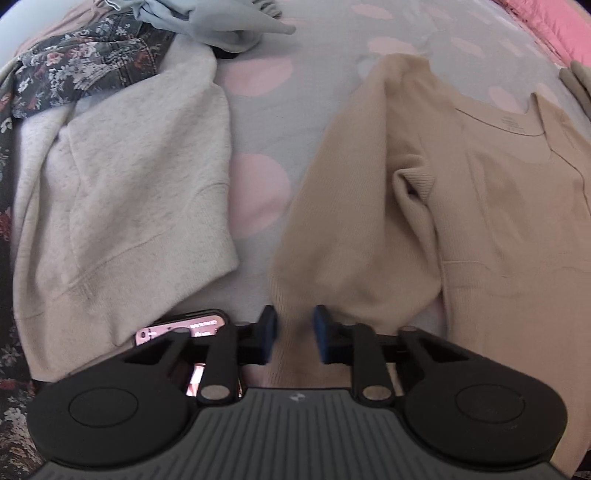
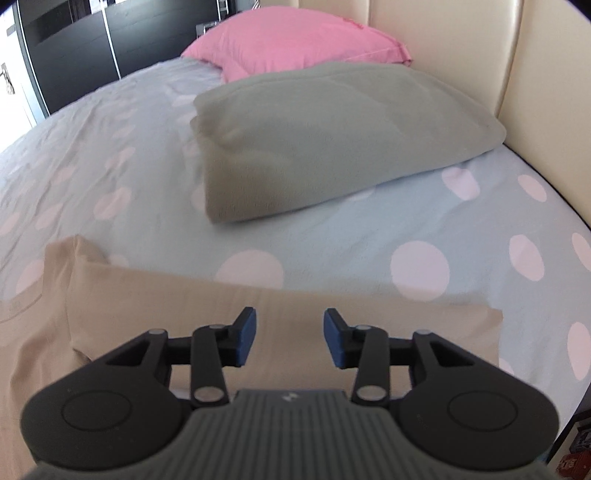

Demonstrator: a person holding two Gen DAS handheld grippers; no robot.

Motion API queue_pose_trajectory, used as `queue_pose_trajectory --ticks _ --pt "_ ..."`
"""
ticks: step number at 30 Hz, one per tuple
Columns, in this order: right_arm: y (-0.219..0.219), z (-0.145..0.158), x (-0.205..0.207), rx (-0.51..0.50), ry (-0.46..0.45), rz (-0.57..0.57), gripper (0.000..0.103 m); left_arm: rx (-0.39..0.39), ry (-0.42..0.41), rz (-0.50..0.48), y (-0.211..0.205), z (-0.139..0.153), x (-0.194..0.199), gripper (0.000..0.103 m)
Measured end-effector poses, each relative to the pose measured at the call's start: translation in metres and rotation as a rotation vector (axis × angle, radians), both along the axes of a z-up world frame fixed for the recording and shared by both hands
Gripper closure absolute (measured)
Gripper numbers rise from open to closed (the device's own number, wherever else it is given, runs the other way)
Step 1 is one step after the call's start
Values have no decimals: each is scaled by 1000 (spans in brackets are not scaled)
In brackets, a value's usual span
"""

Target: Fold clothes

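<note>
A beige long-sleeved top (image 1: 509,206) lies flat on the dotted bed sheet (image 1: 258,122), its left sleeve (image 1: 354,221) folded over its body. My left gripper (image 1: 295,334) is open, its blue pads either side of the sleeve's lower edge, not closed on it. In the right wrist view the same beige top (image 2: 280,317) lies under my right gripper (image 2: 290,338), which is open and empty just above the folded sleeve.
A light grey sweatshirt (image 1: 125,199) lies left of the top, with a floral garment (image 1: 85,70) and a pale blue one (image 1: 221,26) behind. A phone (image 1: 177,328) lies by the left gripper. A grey pillow (image 2: 332,136), pink pillow (image 2: 295,40) and cream headboard (image 2: 546,74) are ahead.
</note>
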State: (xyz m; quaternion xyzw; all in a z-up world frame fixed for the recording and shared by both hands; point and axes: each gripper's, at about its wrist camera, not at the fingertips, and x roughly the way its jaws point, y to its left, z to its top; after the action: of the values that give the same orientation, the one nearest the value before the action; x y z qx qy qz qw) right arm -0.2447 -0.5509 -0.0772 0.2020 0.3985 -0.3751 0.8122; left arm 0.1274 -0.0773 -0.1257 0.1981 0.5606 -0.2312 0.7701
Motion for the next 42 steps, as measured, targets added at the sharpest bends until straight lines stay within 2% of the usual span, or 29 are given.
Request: queue_pose_trajectory --ticks 4,7,11,12,14,17,19,21,24,28,30,31,33,34,36,39,42 --pt "-3 -20 5 47 66 18 57 -19 -79 30 2 24 -1 102" --pt "0 -28 11 31 107 39 57 -59 -171 84 9 52 4 102" --pt "2 -30 17 21 117 54 56 0 -387 123 12 78 13 103" --pt "3 -31 19 29 115 58 56 4 -392 126 12 78 16 103" --pt "7 -33 25 29 125 78 56 8 -387 133 12 75 24 103" --pt "13 -35 34 23 145 111 56 5 -333 110 10 66 25 100" --pt "18 -37 41 19 159 134 54 3 -294 99 12 62 22 86" --pt "22 -37 44 2 170 155 52 5 -274 99 16 61 17 58" --pt "24 -39 45 -15 181 169 51 13 -241 115 25 63 11 46" --pt "23 -41 44 -14 185 161 51 23 -115 165 43 49 8 43" --pt "23 -42 44 -13 184 160 51 24 -48 186 51 39 6 46" --pt "24 -42 44 -16 183 163 51 24 -20 190 54 34 5 51" --pt "26 -41 44 -24 183 172 51 16 23 191 59 29 2 91" --pt "27 -40 45 -29 183 176 51 7 23 187 61 31 0 96" --pt "29 -40 45 -41 187 183 51 -4 4 182 64 40 -4 100" --pt "30 -39 45 -46 194 183 51 21 -66 170 68 65 -6 100" --pt "31 -39 46 -50 196 184 51 129 -216 141 70 91 -1 100"
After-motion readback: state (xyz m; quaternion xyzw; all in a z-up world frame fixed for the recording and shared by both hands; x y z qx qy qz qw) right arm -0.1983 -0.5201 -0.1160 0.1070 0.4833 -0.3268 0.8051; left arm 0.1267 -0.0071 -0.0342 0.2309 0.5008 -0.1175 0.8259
